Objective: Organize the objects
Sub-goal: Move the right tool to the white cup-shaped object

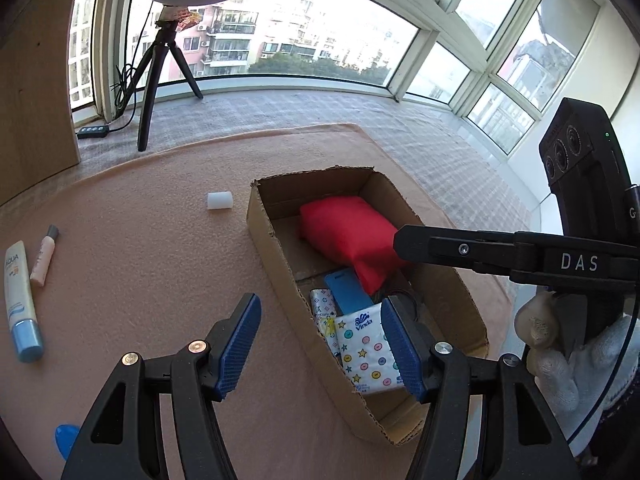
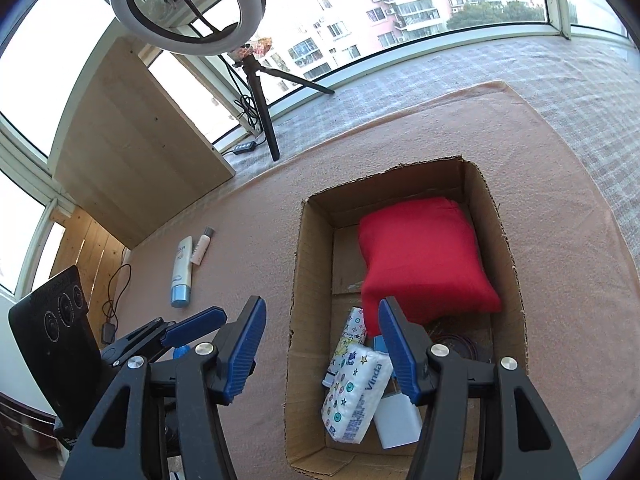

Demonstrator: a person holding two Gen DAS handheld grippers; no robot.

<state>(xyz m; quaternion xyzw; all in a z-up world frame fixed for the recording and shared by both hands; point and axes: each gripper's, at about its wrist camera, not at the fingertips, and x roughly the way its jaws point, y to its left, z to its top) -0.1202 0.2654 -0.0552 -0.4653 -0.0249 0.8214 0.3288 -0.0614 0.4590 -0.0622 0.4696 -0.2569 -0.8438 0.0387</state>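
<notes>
The cardboard box point(image 2: 516, 280) sits on the pink counter point(image 1: 140, 240), under both my claws. Inside it, a red cushion point(image 2: 424, 256) fills the far end; a Vinda tissue pack point(image 1: 366, 346) lies at the near end, between my left claw's point(image 1: 320, 344) spread fingers. My right claw point(image 2: 320, 348) hangs apart, empty. Left of the box lie a sunscreen tube point(image 1: 20, 300), a smaller pink tube point(image 1: 44, 256) and a white cap point(image 1: 219, 200).

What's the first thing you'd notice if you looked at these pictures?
The bright red cushion jumps out first, filling the far end of the open cardboard box on the peach-coloured cloth. Next comes the star-patterned tissue pack at the box's near end, and the big white ring light on its tripod by the window. Both claws, left and right, hang open above.
</notes>
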